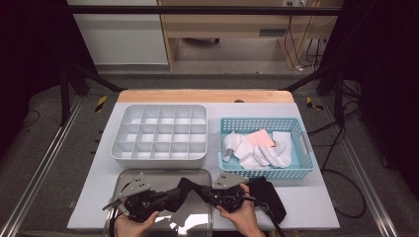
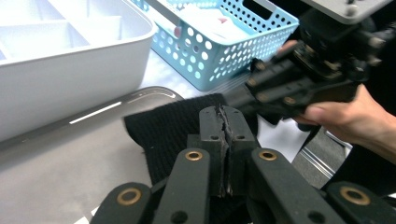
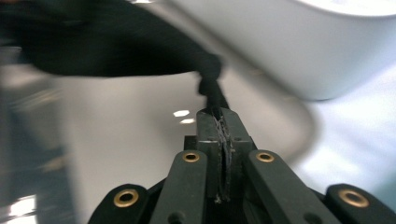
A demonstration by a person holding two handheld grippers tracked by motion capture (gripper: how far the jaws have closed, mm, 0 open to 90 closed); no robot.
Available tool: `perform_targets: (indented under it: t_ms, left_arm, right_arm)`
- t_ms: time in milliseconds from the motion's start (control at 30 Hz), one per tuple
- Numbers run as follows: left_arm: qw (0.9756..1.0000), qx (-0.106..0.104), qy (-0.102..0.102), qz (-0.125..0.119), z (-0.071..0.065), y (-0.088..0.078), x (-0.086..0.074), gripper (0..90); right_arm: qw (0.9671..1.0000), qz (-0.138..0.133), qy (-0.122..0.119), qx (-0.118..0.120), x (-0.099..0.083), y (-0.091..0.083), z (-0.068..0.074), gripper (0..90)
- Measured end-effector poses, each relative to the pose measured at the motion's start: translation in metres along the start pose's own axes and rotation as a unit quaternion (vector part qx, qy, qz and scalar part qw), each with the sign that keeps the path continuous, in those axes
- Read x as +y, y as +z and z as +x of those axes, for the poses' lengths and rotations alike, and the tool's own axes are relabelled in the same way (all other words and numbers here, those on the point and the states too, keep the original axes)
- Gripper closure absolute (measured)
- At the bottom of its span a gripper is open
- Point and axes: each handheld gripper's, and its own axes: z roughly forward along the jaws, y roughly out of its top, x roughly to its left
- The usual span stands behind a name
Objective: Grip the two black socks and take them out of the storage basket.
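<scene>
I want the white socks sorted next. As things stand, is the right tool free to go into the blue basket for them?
Probably not yet: the right tool is shut on the black sock, which the left tool also grips. The blue basket itself is open-topped and close, with the white socks uncovered.

The left gripper (image 2: 224, 116) pinches the black cloth (image 2: 173, 135) between closed jaws above the metal tray (image 2: 60, 163), while beyond the cloth the right gripper (image 2: 308, 79), held in a hand (image 2: 355, 116), meets the same cloth, with the white divided box (image 2: 70, 60) and the blue basket (image 2: 224, 51) behind the tray.
</scene>
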Motion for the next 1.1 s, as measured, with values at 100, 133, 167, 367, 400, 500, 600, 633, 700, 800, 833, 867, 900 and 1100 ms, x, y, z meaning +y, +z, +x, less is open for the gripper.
perform_targets:
  t_ms: [100, 133, 167, 367, 400, 500, 600, 633, 700, 800, 833, 867, 900, 1100]
  left_arm:
    - [0.9999, 0.011, -0.002, -0.003, 0.001, -0.004, 0.005, 86.6]
    - [0.9999, 0.016, -0.002, -0.002, 0.001, -0.004, 0.006, 86.6]
    - [0.9998, 0.021, -0.002, 0.003, 0.002, -0.002, 0.008, 86.6]
    - [0.9985, 0.042, -0.023, 0.026, 0.016, 0.017, 0.011, 86.7]
    - [0.9983, 0.044, -0.025, 0.028, 0.019, 0.02, 0.012, 86.6]
    - [0.9976, 0.055, -0.029, 0.029, 0.025, 0.025, 0.012, 86.7]
    - [0.9971, 0.065, -0.03, 0.027, 0.029, 0.028, 0.011, 86.6]
    - [0.9971, 0.065, -0.026, 0.027, 0.03, 0.029, 0.011, 86.6]
    - [0.997, 0.071, -0.018, 0.024, 0.03, 0.031, 0.01, 86.6]
    - [0.997, 0.073, -0.012, 0.023, 0.028, 0.033, 0.01, 86.6]
    - [0.997, 0.074, -0.01, 0.022, 0.028, 0.033, 0.01, 86.7]
    - [0.997, 0.074, -0.008, 0.02, 0.028, 0.032, 0.01, 86.7]
    - [0.997, 0.074, -0.01, 0.02, 0.028, 0.032, 0.01, 86.7]
    - [0.9972, 0.073, -0.018, 0.009, 0.029, 0.025, 0.013, 86.7]
  right_arm:
    - [0.9973, 0.008, 0.027, 0.068, 0.001, -0.005, 0.004, 89.0]
    - [0.9961, 0.012, 0.033, 0.081, 0.002, -0.006, 0.004, 88.9]
    - [0.9962, 0.017, 0.039, 0.076, 0.002, -0.006, 0.004, 88.8]
    - [0.9972, 0.013, 0.058, -0.045, 0.0, 0.003, -0.007, 69.1]
    - [0.9967, 0.007, 0.054, -0.059, 0.0, 0.002, -0.007, 68.7]
    - [0.9961, -0.024, 0.045, -0.071, 0.002, -0.008, -0.006, 67.4]
    - [0.9965, -0.041, 0.037, -0.063, 0.003, -0.016, 0.0, 70.2]
    - [0.9972, -0.037, 0.037, -0.054, 0.003, -0.016, 0.001, 70.4]
    - [0.9982, -0.022, 0.035, -0.042, 0.001, -0.012, 0.004, 69.2]
    - [0.9988, 0.013, 0.022, -0.043, -0.005, 0.002, 0.007, 65.1]
    - [0.9986, 0.021, 0.016, -0.046, -0.007, 0.006, 0.008, 64.4]
    - [0.9985, 0.028, 0.018, -0.043, -0.008, 0.01, 0.009, 64.3]
    - [0.9985, 0.031, 0.018, -0.042, -0.009, 0.012, 0.009, 64.3]
    - [0.9972, 0.048, -0.002, -0.058, -0.015, 0.018, 0.014, 79.6]
